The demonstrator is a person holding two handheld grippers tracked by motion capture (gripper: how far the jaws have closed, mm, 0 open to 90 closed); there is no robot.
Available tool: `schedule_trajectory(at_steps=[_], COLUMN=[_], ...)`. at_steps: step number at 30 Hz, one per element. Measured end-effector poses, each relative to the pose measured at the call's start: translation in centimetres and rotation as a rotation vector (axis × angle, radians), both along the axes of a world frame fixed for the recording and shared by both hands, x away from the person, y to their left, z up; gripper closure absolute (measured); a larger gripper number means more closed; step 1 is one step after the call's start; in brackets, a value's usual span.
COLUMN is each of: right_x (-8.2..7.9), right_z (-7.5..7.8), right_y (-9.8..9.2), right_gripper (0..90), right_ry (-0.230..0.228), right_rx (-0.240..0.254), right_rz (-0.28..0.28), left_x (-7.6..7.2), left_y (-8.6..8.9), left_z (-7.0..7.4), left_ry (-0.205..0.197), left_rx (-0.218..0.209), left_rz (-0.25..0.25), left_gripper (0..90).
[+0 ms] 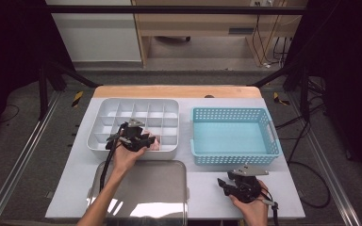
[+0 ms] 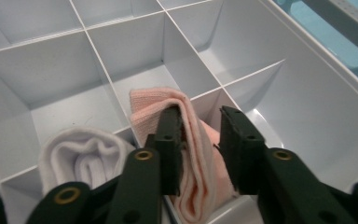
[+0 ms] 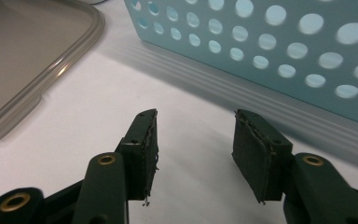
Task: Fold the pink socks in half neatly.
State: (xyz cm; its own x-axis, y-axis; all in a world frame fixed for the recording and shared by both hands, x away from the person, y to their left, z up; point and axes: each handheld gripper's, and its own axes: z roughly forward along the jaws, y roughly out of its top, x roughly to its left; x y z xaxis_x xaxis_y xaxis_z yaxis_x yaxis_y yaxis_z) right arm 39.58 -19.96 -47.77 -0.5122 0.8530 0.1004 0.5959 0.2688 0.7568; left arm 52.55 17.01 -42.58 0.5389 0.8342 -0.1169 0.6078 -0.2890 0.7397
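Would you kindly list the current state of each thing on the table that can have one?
Pink sock: folded, standing in a front compartment, between the jaws.
White sock: rolled, in the neighbouring compartment.
Divided organizer: lid off, other compartments empty.
Lid: lying flat on the table.
Blue basket: empty.
Left gripper: open around the pink sock.
Right gripper: open, holding nothing.

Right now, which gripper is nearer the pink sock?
Left. The left gripper has the pink sock between its jaws in the white divider tray; the right gripper is below the blue basket.
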Motion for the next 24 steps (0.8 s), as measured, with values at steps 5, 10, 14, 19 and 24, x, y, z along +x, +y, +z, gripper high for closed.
schedule_trajectory(at_steps=[5,10,14,19,24], right_x=[0.0,0.0,0.0,-0.2,-0.3], right_z=[0.0,0.3,0.5,0.8,1.4], right_y=[-0.1,-0.1,-0.1,0.1,0.4], right_gripper=[50.4,50.9,51.3,50.9,51.3], right_ry=[-0.001,-0.015,-0.028,-0.042,-0.067], right_rx=[0.023,0.034,0.042,0.050,0.059], right_rz=[-0.001,0.000,0.002,0.001,0.006], left_x=[-1.3,-3.1,-4.7,-6.8,-8.6], left_y=[0.9,2.8,4.3,6.2,7.6], left_z=[1.4,2.6,2.9,3.0,2.8], left_ry=[-0.058,-0.113,-0.152,-0.197,-0.231], left_rx=[-0.065,-0.126,-0.156,-0.196,-0.206], left_rz=[-0.016,-0.032,-0.045,-0.059,-0.056], left_gripper=[57.7,54.5,53.6,52.2,51.8])
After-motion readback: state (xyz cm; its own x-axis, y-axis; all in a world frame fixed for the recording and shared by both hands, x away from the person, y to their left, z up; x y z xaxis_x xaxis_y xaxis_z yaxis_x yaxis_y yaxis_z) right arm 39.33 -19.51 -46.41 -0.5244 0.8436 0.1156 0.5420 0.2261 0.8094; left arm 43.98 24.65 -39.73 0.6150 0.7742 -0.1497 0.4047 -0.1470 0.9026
